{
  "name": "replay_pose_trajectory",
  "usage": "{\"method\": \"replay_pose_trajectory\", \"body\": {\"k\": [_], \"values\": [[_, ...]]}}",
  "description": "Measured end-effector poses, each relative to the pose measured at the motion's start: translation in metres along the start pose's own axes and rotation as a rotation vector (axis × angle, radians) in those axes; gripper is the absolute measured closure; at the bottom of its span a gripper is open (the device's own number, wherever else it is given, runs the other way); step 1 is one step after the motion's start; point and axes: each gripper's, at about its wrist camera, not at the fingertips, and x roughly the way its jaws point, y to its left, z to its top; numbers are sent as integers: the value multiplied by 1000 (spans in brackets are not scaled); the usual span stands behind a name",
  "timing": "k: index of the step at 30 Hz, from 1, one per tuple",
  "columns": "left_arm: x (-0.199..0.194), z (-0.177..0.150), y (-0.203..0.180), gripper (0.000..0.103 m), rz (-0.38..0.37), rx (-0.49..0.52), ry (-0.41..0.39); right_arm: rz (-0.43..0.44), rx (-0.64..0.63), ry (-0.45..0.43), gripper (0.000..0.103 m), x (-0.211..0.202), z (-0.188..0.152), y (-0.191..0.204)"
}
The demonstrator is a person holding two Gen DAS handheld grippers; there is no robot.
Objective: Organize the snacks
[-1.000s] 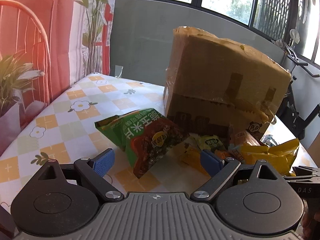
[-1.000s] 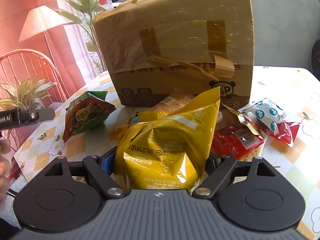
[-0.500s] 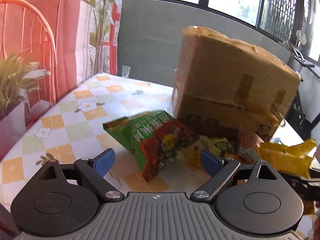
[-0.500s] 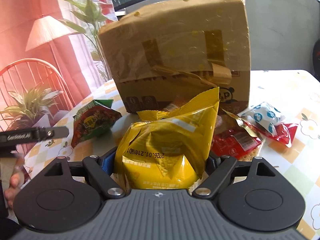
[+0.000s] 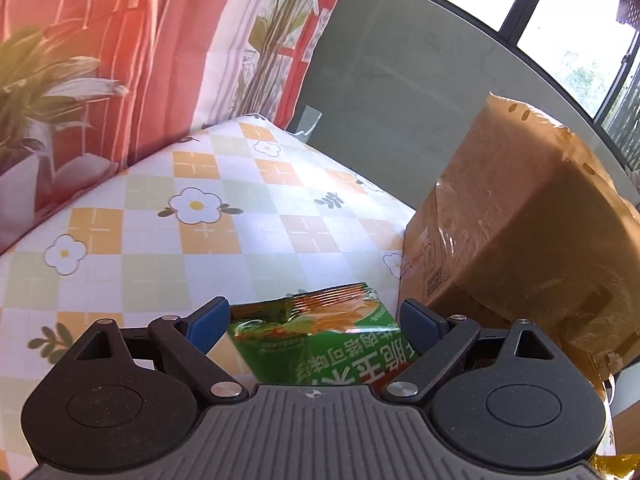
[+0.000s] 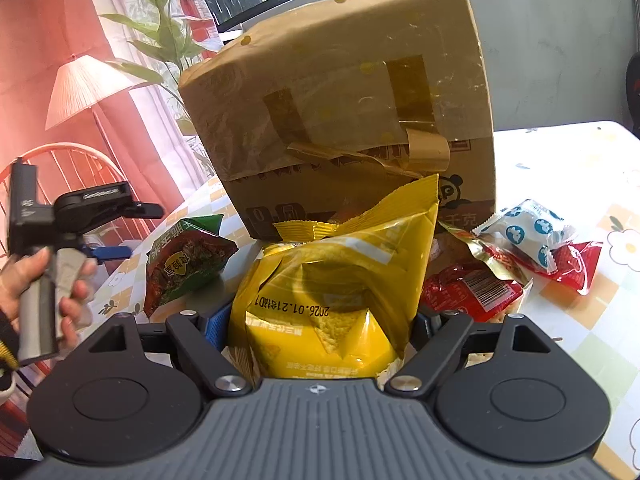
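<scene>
A: Looking along the left gripper first: what sits between its fingers?

B: A green snack packet, crinkly foil with a crimped, ridged top edge. It lies between the two blue pads, which stand wide apart and press on nothing. So this gripper is released, probably lined up to straddle the packet before closing.

A: And beyond the fingertips?

B: A glossy tablecloth printed with orange and green checks and white daisies stretches ahead and to the left of the fingers. To the right of the right finger, close by, stands a large cardboard box, wrapped in wrinkled brown tape.

A: Now the right wrist view.

B: The right gripper has a puffy yellow chip bag filling the gap between its fingers. Both sides of the bag meet the fingers, so I judge it grasped, likely kept upright so it can be carried as one piece.

A: What surrounds it?

B: Straight ahead of the fingertips, just behind the bag, is the same box. Left of the fingers lies the green packet, with the left gripper and a hand near it. Right of the fingers lie a red wrapper and a white pouch with blue dots, both slick plastic, piled loosely on the cloth.
</scene>
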Motion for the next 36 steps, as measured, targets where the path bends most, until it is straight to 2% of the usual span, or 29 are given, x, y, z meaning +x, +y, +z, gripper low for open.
{"method": "replay_pose_trajectory", "body": {"k": [8,19,23,26,30,33,36], "values": [[21,-5,1,9,19,-45,33,14,44,13,19,3,-2,-9],[30,-16,0,4,24,5,18,32,64,14,19,6,-2,-13],[24,-14,0,4,20,0,41,29,62,15,19,5,-2,-12],[18,-10,9,4,-35,-47,55,30,61,15,19,5,-2,-13],[12,-3,22,4,-22,-101,85,31,59,16,19,5,-2,-11],[10,-3,30,4,-50,-152,124,37,62,18,20,7,-3,-11],[11,-7,40,4,-69,-275,173,40,65,18,19,7,-3,-11]]}}
